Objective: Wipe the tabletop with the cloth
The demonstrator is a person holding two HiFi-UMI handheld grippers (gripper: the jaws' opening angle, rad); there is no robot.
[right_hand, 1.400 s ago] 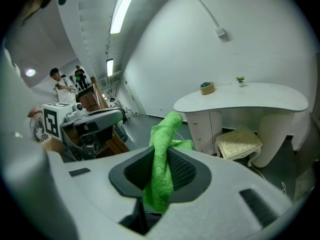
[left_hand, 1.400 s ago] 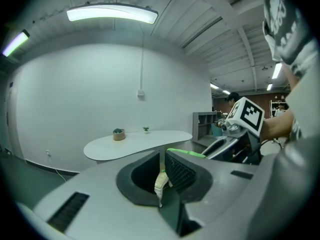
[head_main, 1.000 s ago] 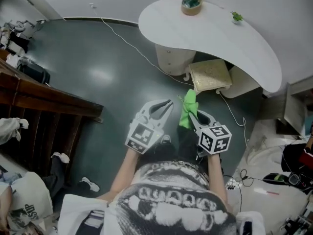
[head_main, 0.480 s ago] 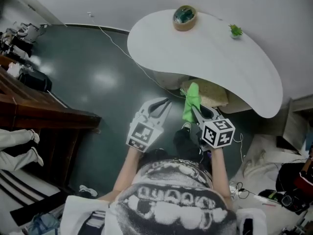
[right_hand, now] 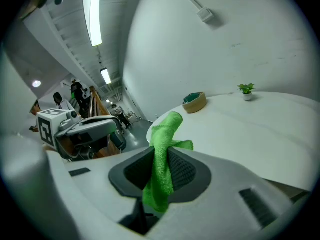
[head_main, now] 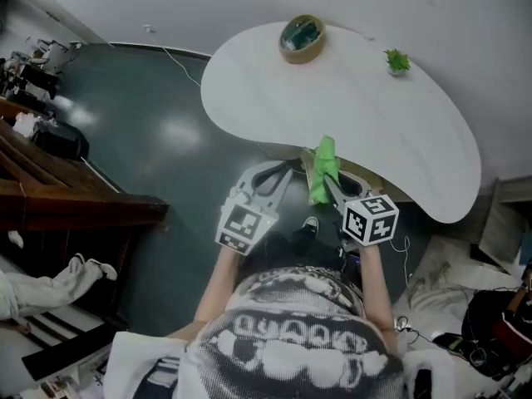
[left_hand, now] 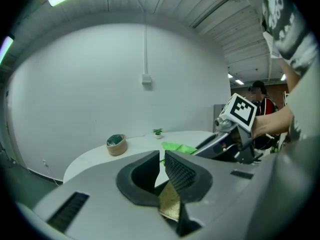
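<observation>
Green cloth (head_main: 322,166) stands upright, pinched in the right claw (right_hand: 161,156), over the near edge of the white counter (head_main: 357,115). The left claw (left_hand: 161,158), just beside, holds nothing, its jaws nearly together. A round basket (head_main: 301,37) and small plant (head_main: 397,60) sit at the counter's far side.

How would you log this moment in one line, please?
left tongs: shut, empty | right tongs: shut on green microfibre cloth | cloth: upright, near white curved tabletop edge | wiping: not begun
</observation>
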